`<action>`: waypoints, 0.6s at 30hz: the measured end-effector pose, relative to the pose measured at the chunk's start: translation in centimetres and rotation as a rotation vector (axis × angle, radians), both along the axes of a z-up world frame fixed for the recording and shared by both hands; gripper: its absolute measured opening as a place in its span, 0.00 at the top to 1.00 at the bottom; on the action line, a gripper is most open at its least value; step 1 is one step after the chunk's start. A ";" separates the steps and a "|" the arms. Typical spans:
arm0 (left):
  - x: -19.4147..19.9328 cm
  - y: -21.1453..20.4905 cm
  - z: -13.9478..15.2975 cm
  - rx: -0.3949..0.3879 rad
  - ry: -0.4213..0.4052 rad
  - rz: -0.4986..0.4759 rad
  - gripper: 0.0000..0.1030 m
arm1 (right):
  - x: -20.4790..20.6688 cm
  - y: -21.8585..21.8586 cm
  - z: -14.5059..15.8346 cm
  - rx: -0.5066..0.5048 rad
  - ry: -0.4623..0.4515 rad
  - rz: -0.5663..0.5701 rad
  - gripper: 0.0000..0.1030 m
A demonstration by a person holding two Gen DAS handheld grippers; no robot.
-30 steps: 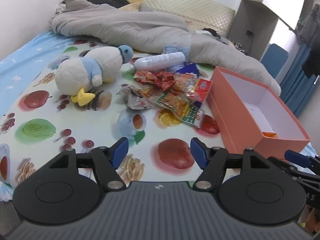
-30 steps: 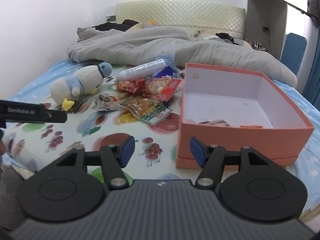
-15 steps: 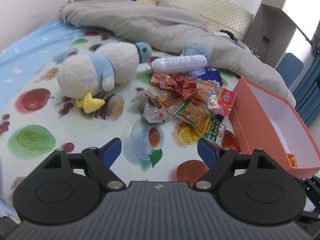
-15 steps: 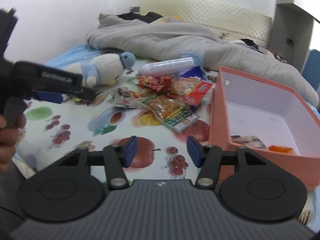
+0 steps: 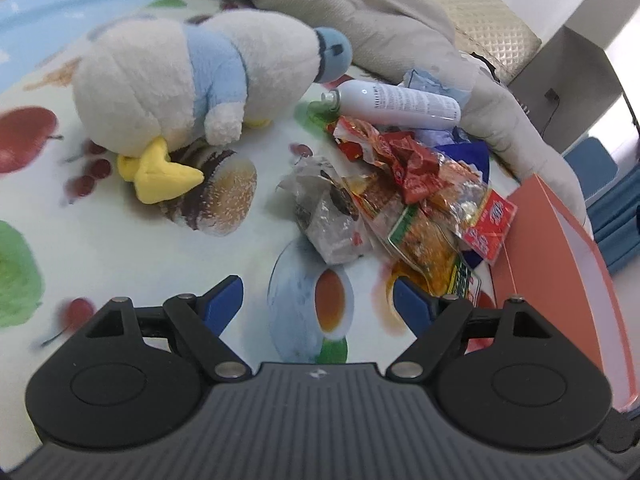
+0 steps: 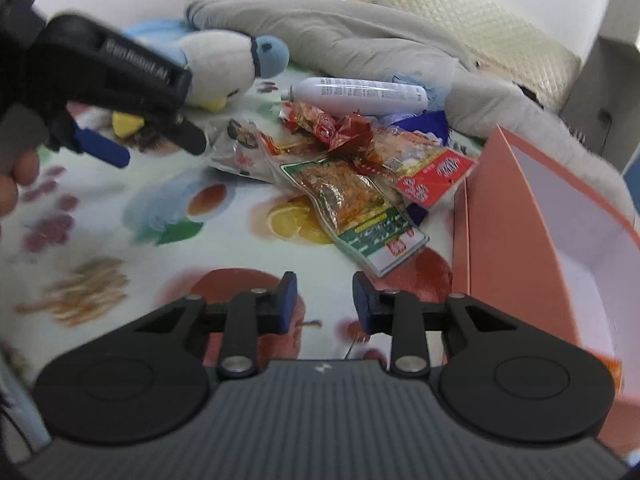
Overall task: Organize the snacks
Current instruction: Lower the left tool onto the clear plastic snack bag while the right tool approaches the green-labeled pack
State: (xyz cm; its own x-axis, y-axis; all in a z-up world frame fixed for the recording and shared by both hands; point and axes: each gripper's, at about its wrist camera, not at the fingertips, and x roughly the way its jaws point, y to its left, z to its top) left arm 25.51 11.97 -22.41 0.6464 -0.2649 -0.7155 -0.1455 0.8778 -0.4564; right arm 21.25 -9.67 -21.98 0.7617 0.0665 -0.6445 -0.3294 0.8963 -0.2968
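Snacks [image 5: 404,204] lie heaped ahead of your left claw [image 5: 318,300], slightly to its right, on the fruit-print sheet [image 5: 100,248]; its blue fingers spread wide around nothing. The green-edged packet [image 6: 352,208] runs lengthwise from the pile toward your right claw [image 6: 322,304], its labelled end nearest those narrowly parted, empty fingers. I count one crumpled silver wrapper [image 5: 328,216], one red-label pack [image 5: 488,228] and one red twist (others overlap, uncountable). One orange box [image 6: 520,232] stands to the right, one white bottle [image 5: 400,104] lying crosswise beyond.
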 end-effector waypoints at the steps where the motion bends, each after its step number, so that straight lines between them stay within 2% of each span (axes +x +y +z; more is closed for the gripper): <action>1: 0.6 0.1 -0.4 -0.020 0.003 0.005 0.18 | 0.6 0.2 -0.3 -0.013 -0.001 0.005 0.69; 4: 2.2 0.4 -1.4 -0.072 0.006 0.009 0.18 | 2.4 0.9 -1.0 -0.048 -0.005 0.021 0.69; 14: 6.1 1.0 -2.9 -0.117 -0.021 0.006 0.18 | 6.2 3.7 -2.5 -0.180 -0.052 0.106 0.69; 18: 6.9 1.7 -3.3 -0.162 -0.024 0.027 0.21 | 6.8 4.4 -2.9 -0.236 -0.070 0.136 0.71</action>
State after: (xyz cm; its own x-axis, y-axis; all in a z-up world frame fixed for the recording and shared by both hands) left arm 32.45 13.65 -25.72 0.6710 -0.3581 -0.6492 -0.1553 0.7883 -0.5954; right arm 28.00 -5.24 -24.90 0.7994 0.0257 -0.6002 -0.4135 0.7484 -0.5187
